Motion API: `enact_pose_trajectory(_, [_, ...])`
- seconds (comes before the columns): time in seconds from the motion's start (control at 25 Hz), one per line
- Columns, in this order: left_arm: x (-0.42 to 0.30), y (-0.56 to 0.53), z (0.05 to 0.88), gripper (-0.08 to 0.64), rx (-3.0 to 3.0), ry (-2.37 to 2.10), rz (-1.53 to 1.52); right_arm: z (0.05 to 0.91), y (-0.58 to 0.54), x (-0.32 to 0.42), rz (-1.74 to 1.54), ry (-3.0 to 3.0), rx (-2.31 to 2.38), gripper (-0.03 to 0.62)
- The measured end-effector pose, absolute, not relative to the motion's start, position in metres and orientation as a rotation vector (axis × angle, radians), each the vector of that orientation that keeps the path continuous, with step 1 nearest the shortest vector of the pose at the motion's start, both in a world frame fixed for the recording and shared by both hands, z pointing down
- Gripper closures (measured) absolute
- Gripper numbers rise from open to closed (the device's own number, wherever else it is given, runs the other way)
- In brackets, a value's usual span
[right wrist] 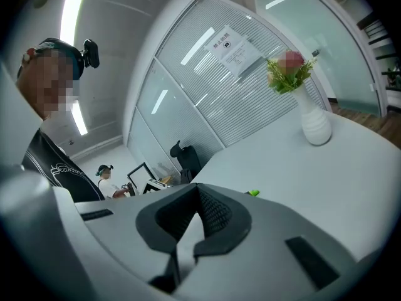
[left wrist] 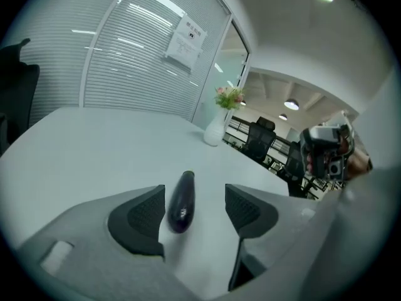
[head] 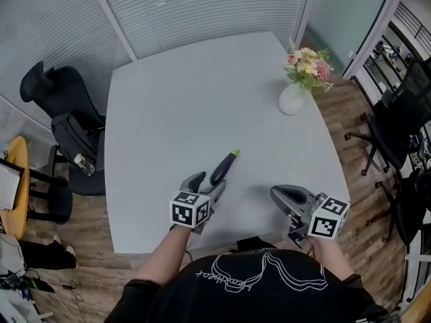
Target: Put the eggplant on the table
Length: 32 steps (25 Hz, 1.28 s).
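Observation:
A dark purple eggplant (head: 222,169) with a green stem lies on the white table (head: 182,93), near its front edge. My left gripper (head: 207,184) is open around the eggplant's near end. In the left gripper view the eggplant (left wrist: 182,200) rests on the tabletop between the two pads of that gripper (left wrist: 194,211), close to the left pad and well apart from the right one. My right gripper (head: 285,196) hovers to the right over the front of the table, shut with nothing in it. In its own view this gripper (right wrist: 195,221) has its pads closed together, and only the eggplant's green stem (right wrist: 252,193) shows past them.
A white vase of pink and yellow flowers (head: 294,97) stands at the table's far right. A black office chair (head: 67,123) stands left of the table, and more chairs (head: 397,123) on the right. Blinds and glass walls lie behind. Another person sits at a desk (right wrist: 106,174).

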State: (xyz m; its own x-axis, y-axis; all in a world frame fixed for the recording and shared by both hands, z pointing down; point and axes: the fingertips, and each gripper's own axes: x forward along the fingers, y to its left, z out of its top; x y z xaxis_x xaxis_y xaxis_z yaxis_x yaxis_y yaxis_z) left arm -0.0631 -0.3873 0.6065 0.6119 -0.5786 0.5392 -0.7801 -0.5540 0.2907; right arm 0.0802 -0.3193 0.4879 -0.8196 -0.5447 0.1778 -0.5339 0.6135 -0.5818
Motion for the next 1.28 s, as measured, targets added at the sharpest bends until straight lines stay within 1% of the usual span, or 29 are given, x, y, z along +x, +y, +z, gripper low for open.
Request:
enact_pose_trajectory(0.24, [-0.070,-0.350,0.540,0.272,2.366,-1.010,0.368,0.465,-0.302,0.065,-0.882,2.855,-0.893,0.583])
enact_pose_trajectory(0.4, [-0.067,-0.316,0.484,0.283,2.434,-0.883,0.199,0.448,-0.285,0.051,-0.801,2.886,-0.834,0.583])
enact_pose_trajectory(0.52, [-0.064,-0.289,0.449,0.341,2.482,-0.796,0.106,0.438,-0.272,0.040,-0.759,2.902,-0.799,0.583])
enact_pose_trajectory(0.6, [-0.061,-0.273,0.432,0.398,2.515,-0.751,0.068,0.434,-0.264,0.035,-0.738,2.907,-0.784,0.583])
enact_pose_trajectory(0.68, [-0.056,-0.259,0.420,0.474,2.548,-0.703,0.051,0.431,-0.259,0.031,-0.720,2.911,-0.776,0.583])
enact_pose_trajectory(0.76, [-0.051,-0.245,0.415,0.515,2.577,-0.662,0.064,0.429,-0.253,0.028,-0.709,2.913,-0.765,0.583])
enact_pose_trajectory(0.96, [-0.046,-0.228,0.420,0.540,2.623,-0.664,0.115,0.425,-0.237,0.017,-0.674,2.935,-0.731,0.583])
enact_pose_trajectory(1.28, [-0.043,-0.222,0.422,0.543,2.645,-0.668,0.126,0.428,-0.230,0.013,-0.649,2.963,-0.756,0.584])
